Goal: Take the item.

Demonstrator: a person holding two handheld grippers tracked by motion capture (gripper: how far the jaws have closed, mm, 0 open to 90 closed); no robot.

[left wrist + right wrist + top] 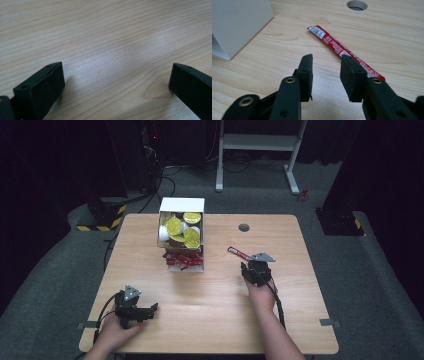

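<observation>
The red sachet [342,48] is judged light and limp; it is best pinched mid-length by the parted right tongs [325,72]. The left tongs [116,82] are held wide apart.

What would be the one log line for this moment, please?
right gripper: open, beside red sachet, not gripping | left gripper: open, over bare table | white box: holds cups, sachets

Wooden table [210,320] bears white box [181,205], red sachet [238,252].
</observation>
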